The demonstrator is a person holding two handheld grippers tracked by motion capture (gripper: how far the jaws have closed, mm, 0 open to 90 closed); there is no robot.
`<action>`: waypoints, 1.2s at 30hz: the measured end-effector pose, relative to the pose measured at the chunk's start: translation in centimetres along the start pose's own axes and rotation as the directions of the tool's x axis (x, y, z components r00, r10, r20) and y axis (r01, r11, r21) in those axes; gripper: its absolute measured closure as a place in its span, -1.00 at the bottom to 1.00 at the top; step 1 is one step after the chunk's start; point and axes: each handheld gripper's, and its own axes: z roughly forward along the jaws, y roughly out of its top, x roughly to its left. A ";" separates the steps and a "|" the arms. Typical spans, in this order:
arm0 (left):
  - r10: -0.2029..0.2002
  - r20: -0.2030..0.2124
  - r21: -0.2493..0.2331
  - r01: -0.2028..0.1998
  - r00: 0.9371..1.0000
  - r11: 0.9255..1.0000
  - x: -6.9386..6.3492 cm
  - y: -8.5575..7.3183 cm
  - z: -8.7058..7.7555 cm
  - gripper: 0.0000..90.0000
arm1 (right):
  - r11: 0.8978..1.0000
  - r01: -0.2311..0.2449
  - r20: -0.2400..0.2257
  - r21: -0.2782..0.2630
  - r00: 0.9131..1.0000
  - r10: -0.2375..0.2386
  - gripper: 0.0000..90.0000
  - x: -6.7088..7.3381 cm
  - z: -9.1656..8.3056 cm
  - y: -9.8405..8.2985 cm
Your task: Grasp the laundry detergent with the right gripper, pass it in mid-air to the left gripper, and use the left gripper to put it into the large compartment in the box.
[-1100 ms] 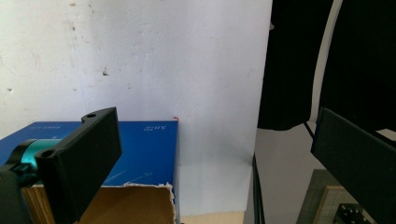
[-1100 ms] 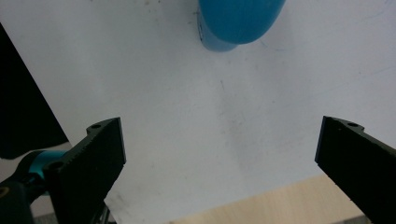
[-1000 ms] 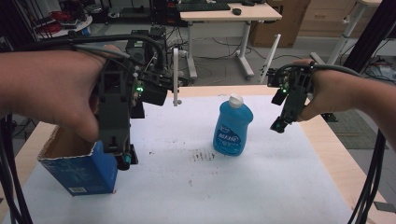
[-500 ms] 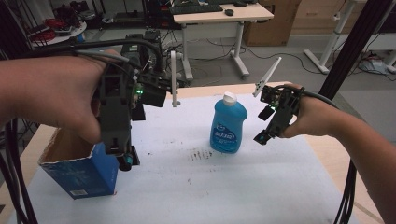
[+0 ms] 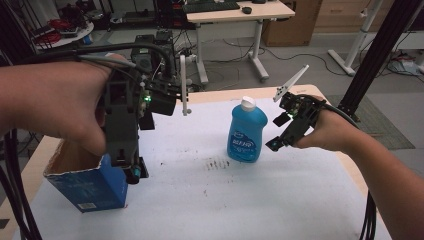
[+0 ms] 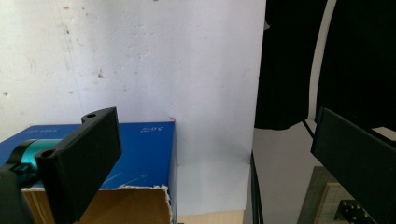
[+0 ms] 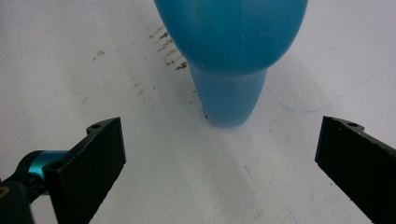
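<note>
A blue dish-soap bottle with a white cap stands upright near the middle of the white table cover. My right gripper hovers just to its right, tilted down toward it, open. In the right gripper view the bottle sits just ahead of the wide-open right gripper, with nothing between the jaws. My left gripper hangs pointing down at the right edge of an open blue cardboard box. In the left gripper view the left gripper is open above the box.
Dark smudges mark the cover left of the bottle. The wooden table edge runs along the right. A desk and black frame poles stand beyond the table. Cables trail from both grippers.
My right gripper has moved left and down, closing in on the bottle's right side. The left gripper stays over the box almost unmoved.
</note>
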 end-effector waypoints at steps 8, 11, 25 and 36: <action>0.002 -0.002 -0.003 -0.002 1.000 1.000 -0.1 -0.1 0.0 -0.96 | 0.999 -0.020 -0.006 -0.030 1.000 0.020 -0.98 -0.1 1.1 0.1; 0.000 -0.004 -0.001 0.000 1.000 1.000 -0.1 -0.2 0.0 -0.96 | 0.999 -0.014 0.002 -0.043 1.000 0.014 -0.98 -0.1 1.4 0.1; -0.004 -0.005 -0.003 0.004 1.000 1.000 -0.2 -0.3 0.0 -0.96 | 0.991 -0.043 -0.034 -0.127 0.999 0.039 -0.98 -0.7 3.2 -0.6; -0.007 -0.002 0.009 0.007 1.000 1.000 -0.1 -0.2 0.0 -0.96 | 0.974 -0.076 -0.044 -0.215 0.997 0.068 -0.98 -1.3 4.9 -0.8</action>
